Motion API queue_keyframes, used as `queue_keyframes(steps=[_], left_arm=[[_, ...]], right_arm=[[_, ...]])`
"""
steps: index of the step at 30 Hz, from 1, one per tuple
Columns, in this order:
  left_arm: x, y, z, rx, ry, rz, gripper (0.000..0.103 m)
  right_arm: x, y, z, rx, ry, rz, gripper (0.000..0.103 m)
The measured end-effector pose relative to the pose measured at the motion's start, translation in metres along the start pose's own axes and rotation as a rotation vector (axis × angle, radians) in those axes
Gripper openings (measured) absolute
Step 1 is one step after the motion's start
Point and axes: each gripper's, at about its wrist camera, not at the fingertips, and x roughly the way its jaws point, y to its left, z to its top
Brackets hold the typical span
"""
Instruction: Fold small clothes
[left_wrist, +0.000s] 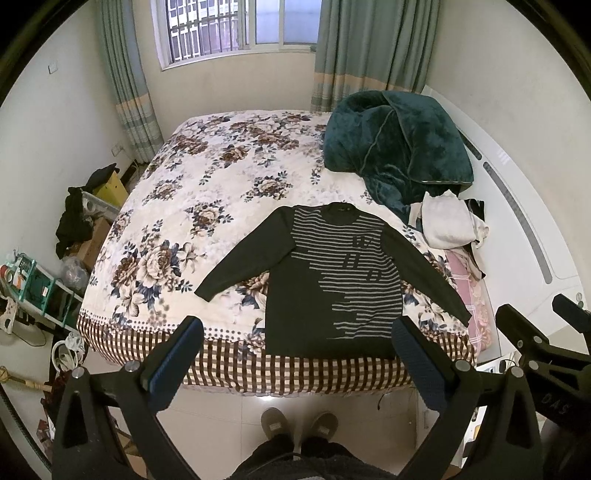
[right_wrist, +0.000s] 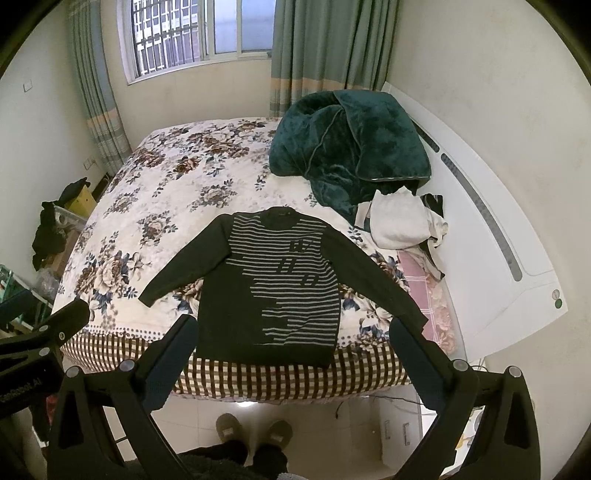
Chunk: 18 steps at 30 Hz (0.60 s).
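A dark long-sleeved sweater (left_wrist: 325, 288) with grey stripes lies flat, face up, on the floral bedspread (left_wrist: 207, 206), sleeves spread, hem at the near bed edge. It also shows in the right wrist view (right_wrist: 273, 291). My left gripper (left_wrist: 297, 343) is open and empty, held above the floor in front of the bed, short of the hem. My right gripper (right_wrist: 291, 339) is open and empty at the same distance. The right gripper also shows at the right edge of the left wrist view (left_wrist: 535, 317).
A dark green blanket (left_wrist: 395, 147) is heaped at the back right of the bed, with a pile of white and dark clothes (left_wrist: 450, 221) beside it. A white headboard (left_wrist: 524, 221) is at the right. Boxes and clutter (left_wrist: 74, 236) line the left floor. My slippered feet (left_wrist: 299, 424) stand below.
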Motion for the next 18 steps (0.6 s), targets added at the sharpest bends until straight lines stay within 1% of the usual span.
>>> queue_keyframes(steps=[5, 15, 18], left_arm=[[0.0015, 0.0027, 0.0055, -0.004, -0.006, 0.002, 0.103], [0.0015, 0.0044, 0.0065, -0.004, -0.007, -0.002, 0.103], [0.0084, 0.0058, 0.0076, 0.004, -0.015, -0.001, 0.103]], right_arm=[[-0.0001, 0.0003, 0.0018, 0.0, -0.002, 0.002, 0.103], [-0.0016, 0.0067, 0.0076, 0.008, -0.008, 0.006, 0.103], [-0.0016, 0.0062, 0.0073, 0.011, -0.008, 0.003, 0.103]])
